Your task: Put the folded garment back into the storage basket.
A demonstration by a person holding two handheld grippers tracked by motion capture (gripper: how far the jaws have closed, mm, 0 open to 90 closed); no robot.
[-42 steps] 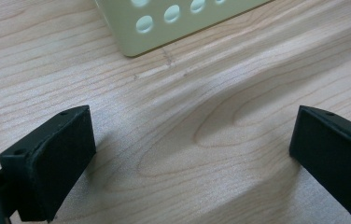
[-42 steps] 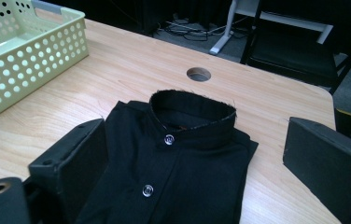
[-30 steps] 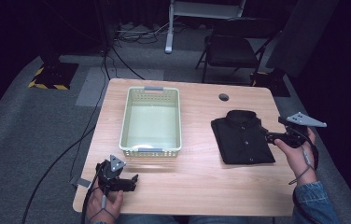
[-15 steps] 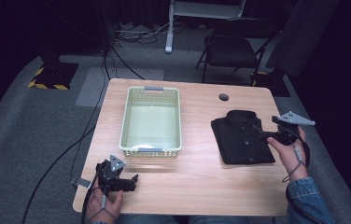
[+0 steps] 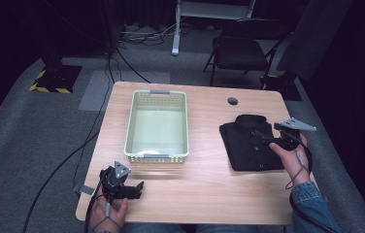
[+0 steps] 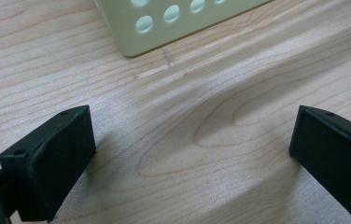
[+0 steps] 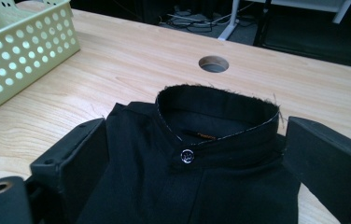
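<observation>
Over folded black shirt, at table's 3 o'clock, right gripper has been moved in, jaws wide, ready for grabbing. Left gripper kept resting, jaws wide.

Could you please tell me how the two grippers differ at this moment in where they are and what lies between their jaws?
The right gripper hangs over the folded black shirt, its open jaws either side of the collar; the left gripper sits near the table's front edge, with bare wood between its jaws. The right one points toward the basket from the side; the left one lies just in front of it. Both are open and hold nothing.
</observation>
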